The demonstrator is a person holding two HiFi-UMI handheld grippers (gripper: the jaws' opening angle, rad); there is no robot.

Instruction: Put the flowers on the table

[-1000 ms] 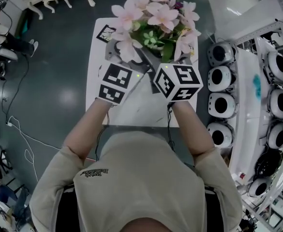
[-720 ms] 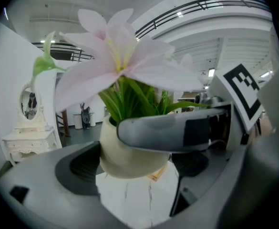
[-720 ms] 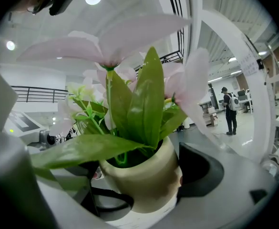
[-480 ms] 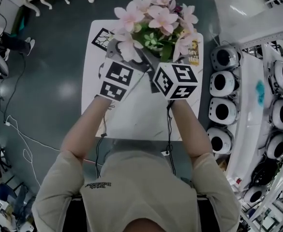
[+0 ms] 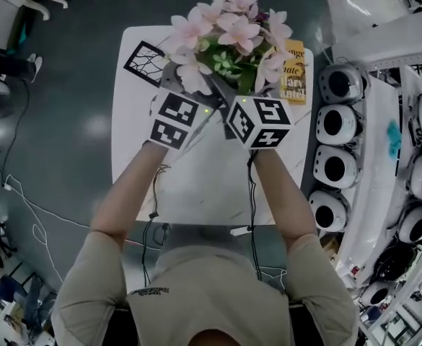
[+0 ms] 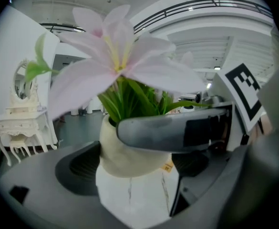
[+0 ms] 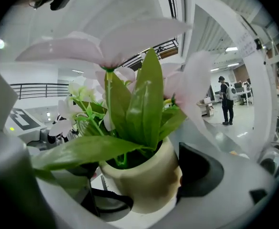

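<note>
Flowers in a cream pot, held over the far half of the white marbled table.
Left gripper and right gripper each clenched on the cream pot from the near side, converging in a V; whether pot touches tabletop can't be told. Pink blooms and green leaves spread above. Beyond: yellow book at far right corner, black-and-white card at far left.

The cream pot looks matt and smooth. The white table is glossy and marble-veined. The flowers have cloth-like petals.
</note>
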